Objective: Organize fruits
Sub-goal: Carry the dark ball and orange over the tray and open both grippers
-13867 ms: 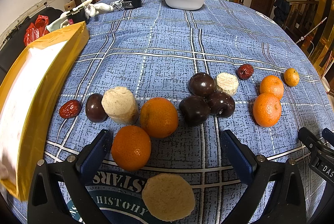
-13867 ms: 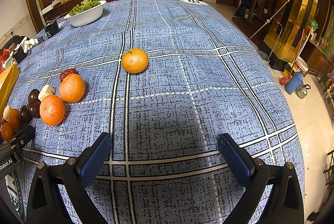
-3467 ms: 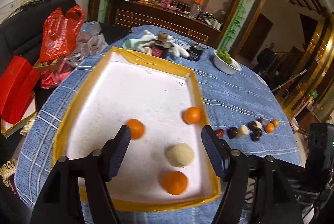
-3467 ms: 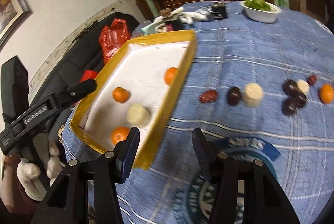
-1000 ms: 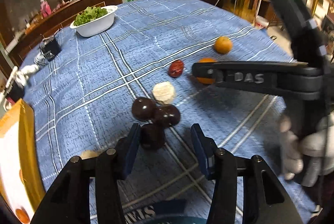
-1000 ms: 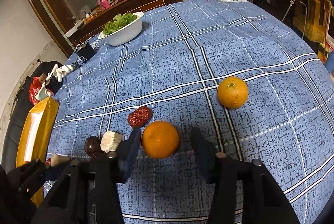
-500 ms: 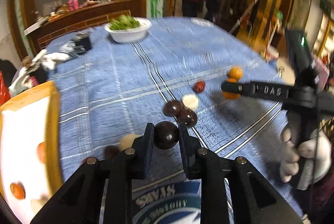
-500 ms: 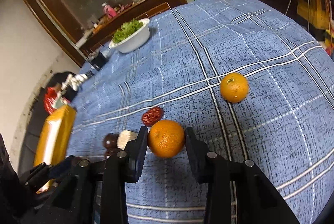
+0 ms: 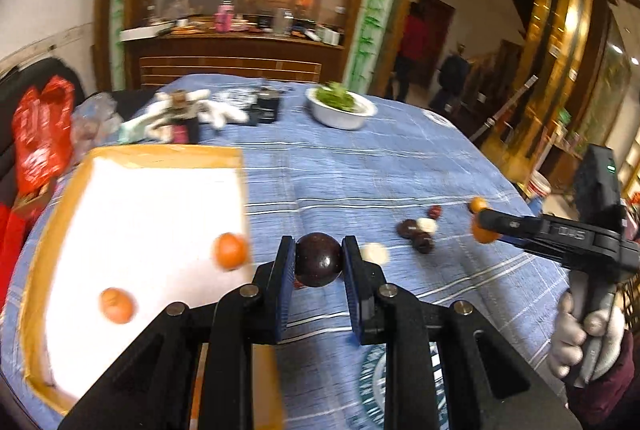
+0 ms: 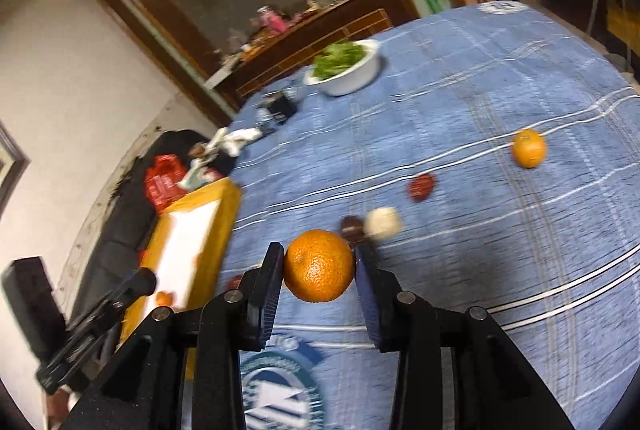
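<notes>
My left gripper is shut on a dark plum and holds it in the air beside the right rim of the yellow tray. Two oranges lie in the tray. My right gripper is shut on an orange, lifted above the blue tablecloth. On the cloth remain dark plums, white fruit pieces, a red date and a small orange. The tray also shows at the left of the right wrist view.
A white bowl of greens stands at the far side of the table. Gloves and a black box lie behind the tray. Red bags sit on a dark sofa to the left. The table edge curves away on the right.
Both grippers have risen and swung left toward the tray, each still holding its fruit. The tray has come further into the left wrist view.
</notes>
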### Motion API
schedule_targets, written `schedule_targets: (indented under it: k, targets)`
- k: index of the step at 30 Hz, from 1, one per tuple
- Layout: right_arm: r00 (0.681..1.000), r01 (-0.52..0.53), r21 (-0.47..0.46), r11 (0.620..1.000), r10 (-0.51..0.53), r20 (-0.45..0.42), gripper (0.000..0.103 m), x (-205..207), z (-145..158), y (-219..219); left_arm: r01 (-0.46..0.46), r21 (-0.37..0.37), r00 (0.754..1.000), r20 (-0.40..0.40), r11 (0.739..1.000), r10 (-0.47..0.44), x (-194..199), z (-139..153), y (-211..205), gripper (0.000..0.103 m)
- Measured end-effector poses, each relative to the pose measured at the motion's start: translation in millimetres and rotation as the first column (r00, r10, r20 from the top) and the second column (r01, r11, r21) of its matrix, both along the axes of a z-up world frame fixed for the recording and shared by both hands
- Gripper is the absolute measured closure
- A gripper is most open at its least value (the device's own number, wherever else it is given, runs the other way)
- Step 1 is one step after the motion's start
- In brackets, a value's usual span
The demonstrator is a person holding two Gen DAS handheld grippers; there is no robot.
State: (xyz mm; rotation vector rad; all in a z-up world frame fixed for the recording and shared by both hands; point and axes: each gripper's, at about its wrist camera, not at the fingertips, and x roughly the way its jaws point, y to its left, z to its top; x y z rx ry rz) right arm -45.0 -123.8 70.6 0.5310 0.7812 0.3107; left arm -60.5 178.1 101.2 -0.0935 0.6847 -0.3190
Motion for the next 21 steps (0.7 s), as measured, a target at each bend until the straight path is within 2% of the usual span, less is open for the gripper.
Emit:
schedule_targets:
  k: [6, 9, 14, 21]
  targets:
    - [0.994, -0.109, -0.010, 0.994, 0.109, 0.010, 0.063, -8, 13, 54, -0.170, 0.043, 0.985, 0.010, 0.985, 0.169, -10, -3, 62, 0.080]
    - [0.984, -0.180, -0.024, 0.983, 0.180, 0.004, 0.063, -9, 14, 88, -0.238, 0.035, 0.971, -0.027, 0.971, 0.239, -9, -12, 91, 0.080]
    - [0.955, -0.296, -0.066, 0.953, 0.295, -0.024, 0.063, -6, 7, 152, -0.292, 0.024, 0.952, -0.093, 0.956, 0.293, -3, -31, 119, 0.080]
    - [0.917, -0.398, -0.162, 0.903, 0.392, -0.071, 0.063, 0, -7, 221, -0.331, -0.014, 0.935, -0.141, 0.944, 0.326, 5, -49, 147, 0.080]
